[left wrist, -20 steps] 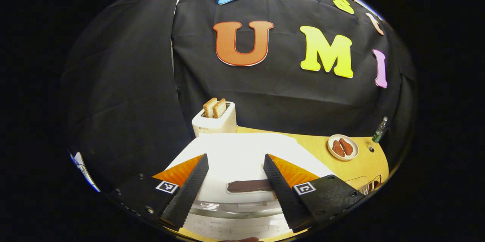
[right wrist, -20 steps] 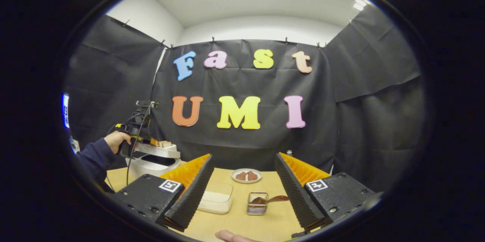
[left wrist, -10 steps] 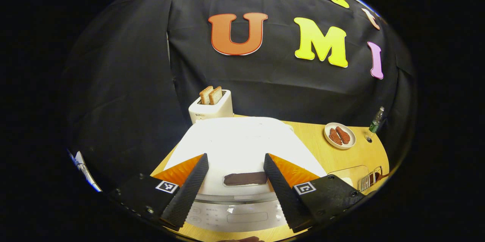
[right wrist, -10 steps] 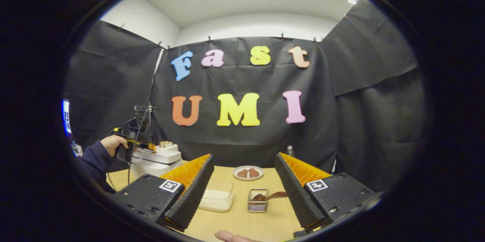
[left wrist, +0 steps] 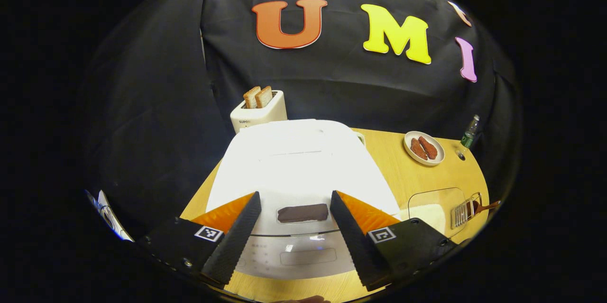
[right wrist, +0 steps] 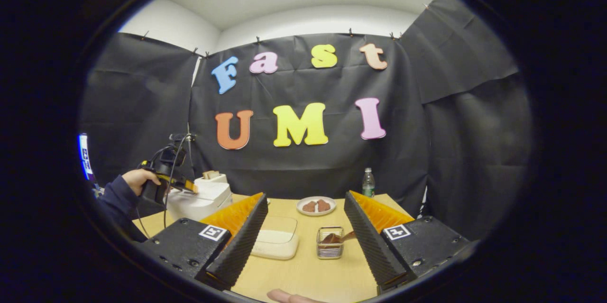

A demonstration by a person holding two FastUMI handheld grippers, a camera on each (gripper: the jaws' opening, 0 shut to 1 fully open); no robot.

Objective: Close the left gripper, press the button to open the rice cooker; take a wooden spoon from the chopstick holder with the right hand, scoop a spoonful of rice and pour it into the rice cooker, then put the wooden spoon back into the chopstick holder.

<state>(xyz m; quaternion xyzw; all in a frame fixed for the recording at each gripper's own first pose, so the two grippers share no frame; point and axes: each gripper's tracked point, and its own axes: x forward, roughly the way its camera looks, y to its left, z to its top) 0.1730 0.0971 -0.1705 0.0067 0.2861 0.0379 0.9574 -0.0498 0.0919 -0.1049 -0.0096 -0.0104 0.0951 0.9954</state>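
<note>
My left hand-held gripper (left wrist: pixel 290 208) is spread wide right above the closed rice cooker (left wrist: pixel 298 165), whose dark button (left wrist: pixel 302 213) lies crosswise between my fingers, so I'd guess I should pinch shut before pressing straight down; right hand-held gripper (right wrist: pixel 306 215) is also spread.

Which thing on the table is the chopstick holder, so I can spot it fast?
Start at the big white rice cooker on the wooden table; beside it lies a clear box of rice. Just beyond that box stands the chopstick holder, a small wire basket, the only container with a wooden spoon sticking out.
</note>
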